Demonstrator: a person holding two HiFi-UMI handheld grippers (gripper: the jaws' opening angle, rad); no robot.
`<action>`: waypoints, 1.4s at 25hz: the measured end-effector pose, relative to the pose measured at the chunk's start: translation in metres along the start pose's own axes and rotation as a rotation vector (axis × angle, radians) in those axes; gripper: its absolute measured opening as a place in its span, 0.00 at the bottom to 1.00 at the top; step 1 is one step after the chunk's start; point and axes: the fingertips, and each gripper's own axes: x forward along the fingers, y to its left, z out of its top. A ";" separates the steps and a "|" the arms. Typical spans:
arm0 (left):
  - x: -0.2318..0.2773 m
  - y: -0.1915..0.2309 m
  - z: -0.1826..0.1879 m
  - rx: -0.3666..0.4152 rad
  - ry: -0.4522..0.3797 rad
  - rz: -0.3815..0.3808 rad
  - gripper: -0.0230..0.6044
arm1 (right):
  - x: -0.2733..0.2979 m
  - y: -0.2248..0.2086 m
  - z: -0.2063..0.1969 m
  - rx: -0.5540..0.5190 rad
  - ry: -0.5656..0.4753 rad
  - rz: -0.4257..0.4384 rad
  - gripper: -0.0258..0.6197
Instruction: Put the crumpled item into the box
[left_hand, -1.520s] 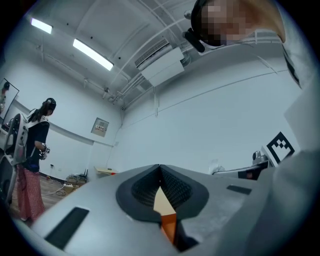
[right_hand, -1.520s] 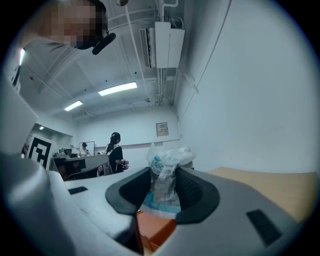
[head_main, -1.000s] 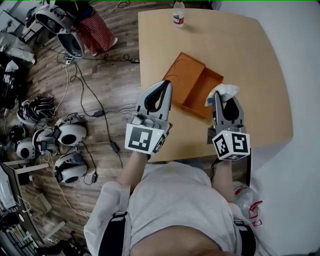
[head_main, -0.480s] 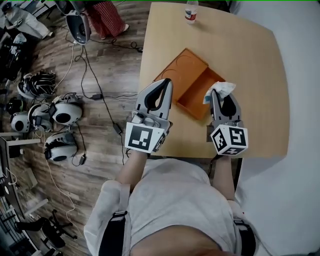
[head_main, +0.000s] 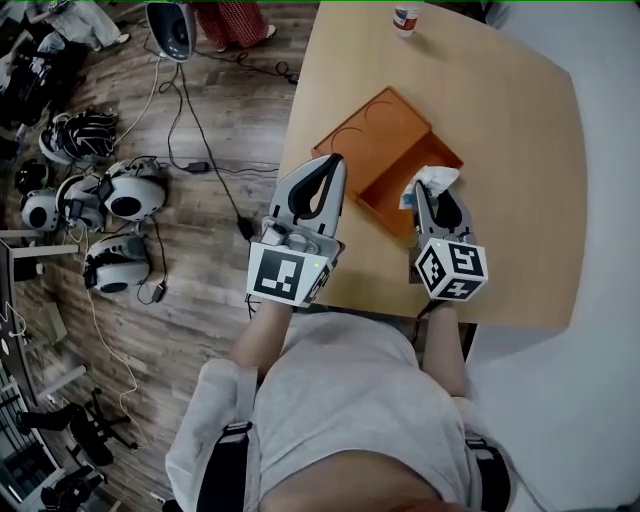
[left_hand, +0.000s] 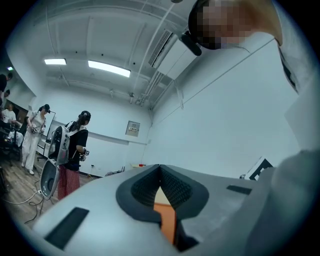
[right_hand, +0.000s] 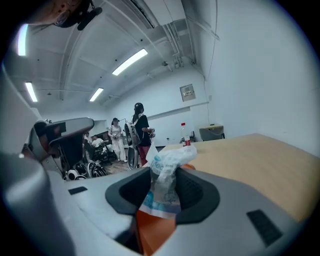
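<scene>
An orange box (head_main: 395, 158) lies open on the wooden table (head_main: 520, 170), its flat lid to the left and its deeper tray to the right. My right gripper (head_main: 428, 192) is shut on a crumpled white wrapper with blue print (head_main: 432, 182), held over the tray's near right corner. In the right gripper view the crumpled wrapper (right_hand: 167, 175) stands pinched between the pads, with the orange box (right_hand: 155, 232) below. My left gripper (head_main: 322, 172) hovers by the table's left edge near the lid, shut and empty; in the left gripper view the left gripper (left_hand: 160, 186) shows its pads meeting.
A small bottle (head_main: 406, 16) stands at the table's far edge. Left of the table, the wooden floor holds cables and several headsets (head_main: 110, 200). A person in red patterned trousers (head_main: 232, 18) stands beyond the table's far left corner.
Both grippers and the table have shifted in the head view as the head moved. The right gripper has carried the wrapper leftward, from beside the box's right corner to over the tray.
</scene>
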 end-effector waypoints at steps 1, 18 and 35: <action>0.000 0.000 -0.001 -0.001 0.001 0.004 0.06 | 0.003 -0.001 -0.005 0.000 0.020 0.003 0.26; 0.000 0.010 -0.016 -0.007 0.028 0.070 0.06 | 0.052 -0.011 -0.083 -0.115 0.427 0.042 0.27; -0.004 0.036 -0.018 -0.018 0.043 0.121 0.06 | 0.066 0.005 -0.127 -0.325 0.742 0.086 0.28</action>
